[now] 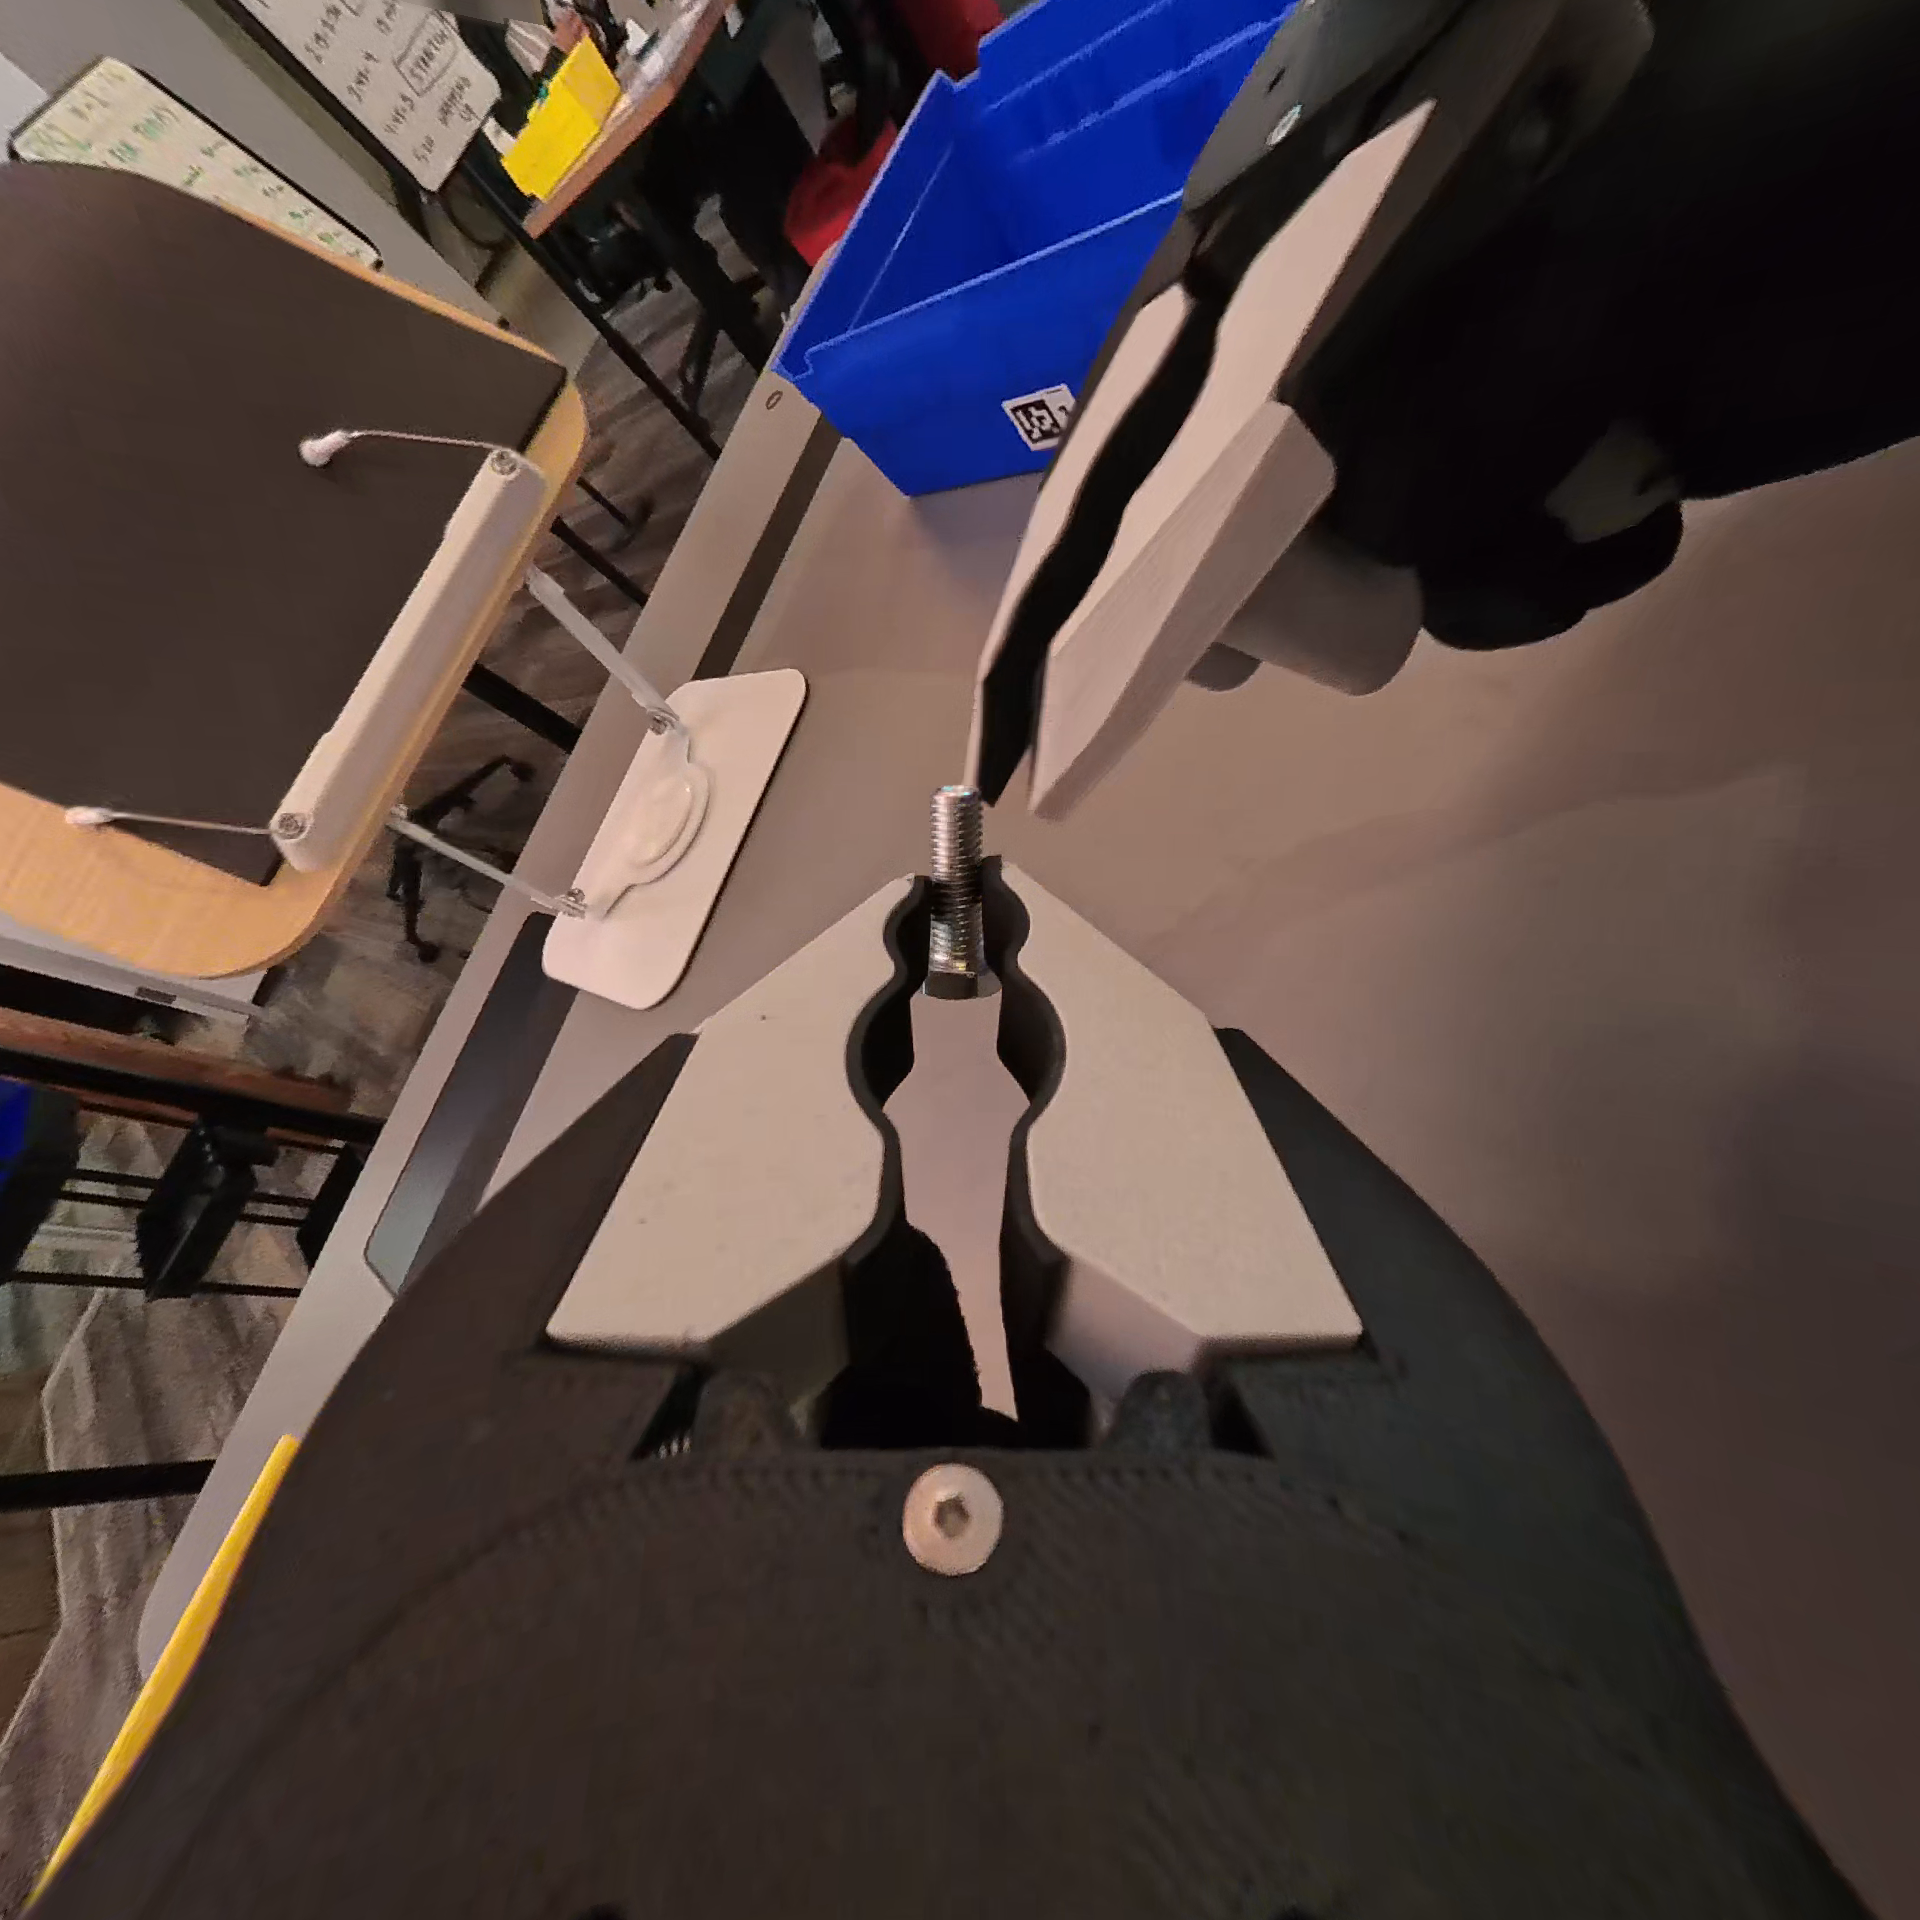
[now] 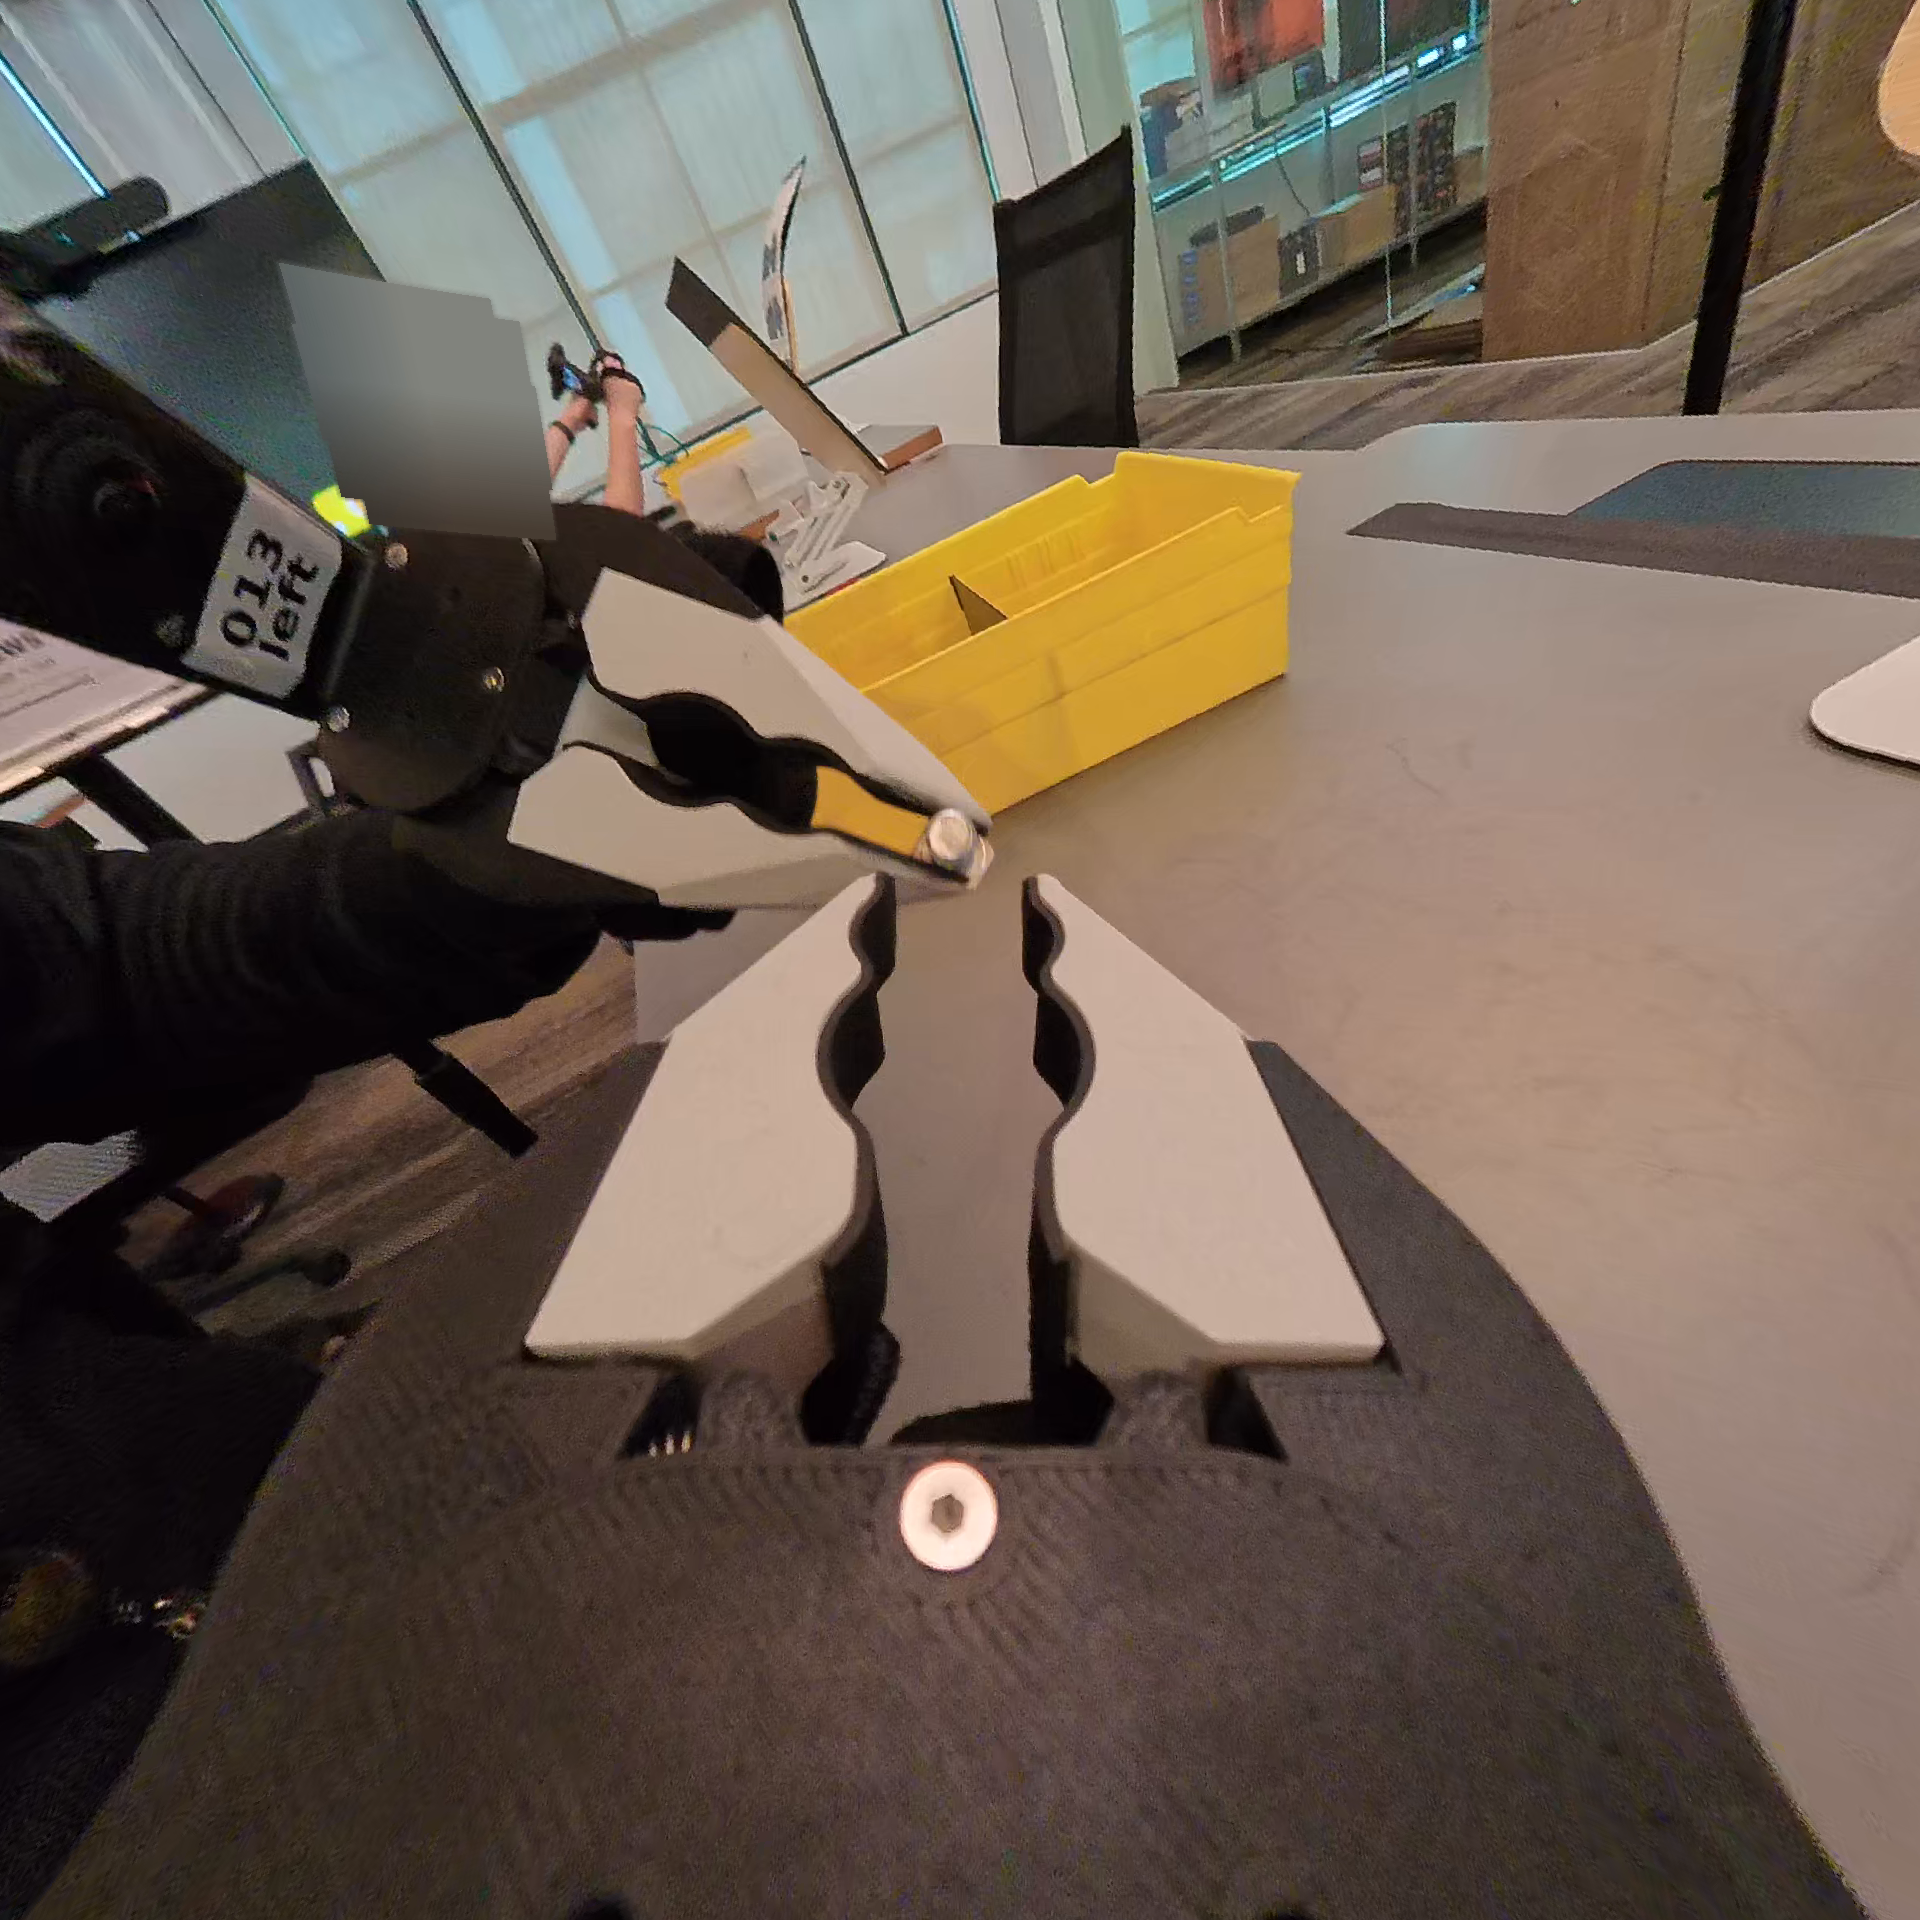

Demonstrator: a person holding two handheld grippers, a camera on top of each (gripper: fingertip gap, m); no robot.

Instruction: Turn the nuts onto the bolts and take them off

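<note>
In the left wrist view, one silver bolt [image 1: 957,891] stands clamped between the left gripper's [image 1: 958,894] fingertips, threads pointing away, with one blue bin [image 1: 935,343] on the grey table [image 1: 1455,935] and the right gripper [image 1: 1013,774] just beyond the bolt's tip. In the right wrist view, the right gripper [image 2: 958,894] is parted and empty, just beside the bolt [image 2: 951,837] in the left gripper [image 2: 940,844], with one yellow bin [image 2: 1091,634] behind.

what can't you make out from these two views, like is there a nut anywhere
- Nut: none shows in either view. The right gripper stands open and empty.
- Bolt: left wrist view shows bare thread above the left gripper; its finger tips hide part of the shank.
- Blue bin: the inside is blocked by its wall and the right gripper.
- Yellow bin: the floor is mostly hidden by the near wall in right wrist view.
</note>
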